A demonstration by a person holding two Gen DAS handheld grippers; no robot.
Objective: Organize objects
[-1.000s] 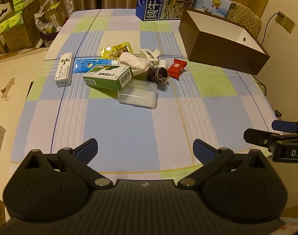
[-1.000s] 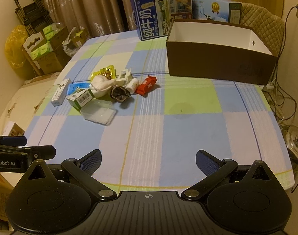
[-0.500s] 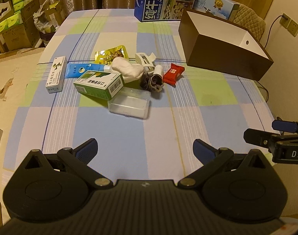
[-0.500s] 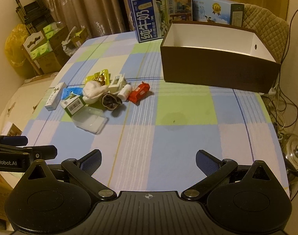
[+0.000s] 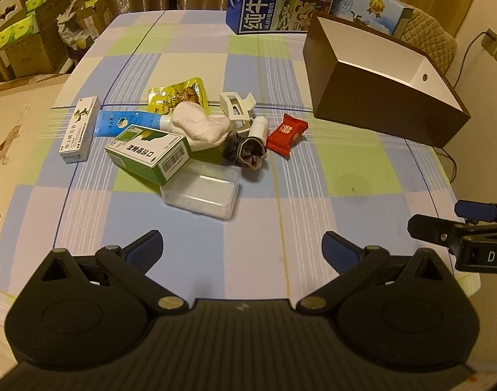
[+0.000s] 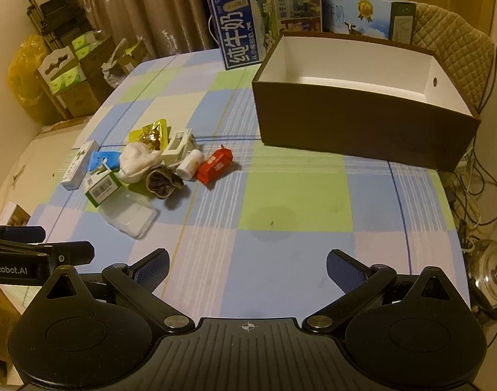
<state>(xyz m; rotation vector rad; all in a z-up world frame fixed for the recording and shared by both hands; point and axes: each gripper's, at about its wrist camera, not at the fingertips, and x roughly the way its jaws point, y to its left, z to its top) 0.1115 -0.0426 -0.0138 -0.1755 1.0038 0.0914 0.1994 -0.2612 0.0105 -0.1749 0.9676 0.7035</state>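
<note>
A heap of small items lies mid-table: a green box (image 5: pixel 149 153), a clear plastic case (image 5: pixel 201 192), a white sock (image 5: pixel 198 127), a dark sock (image 5: pixel 247 153), a red packet (image 5: pixel 286 133), a white clip (image 5: pixel 237 107), a small white bottle (image 6: pixel 189 164), a yellow snack pouch (image 5: pixel 180 94), a blue tube (image 5: pixel 121 123) and a narrow white box (image 5: pixel 80 128). An empty brown bin with white inside (image 6: pixel 362 97) stands at the back right. My left gripper (image 5: pixel 242 247) is open, short of the clear case. My right gripper (image 6: pixel 247 265) is open over bare cloth.
Two blue milk cartons (image 6: pixel 264 21) stand behind the bin, and a quilted chair back (image 6: pixel 454 42) is beyond them. Cardboard boxes (image 5: pixel 30 42) crowd the floor at the far left. Cables and a metal kettle (image 6: pixel 491 268) lie off the table's right edge. The checked tablecloth (image 6: pixel 297 192) shows between heap and bin.
Both grippers have moved forward over the table, so the heap and the bin look nearer. Both stay open, and no object has shifted.
</note>
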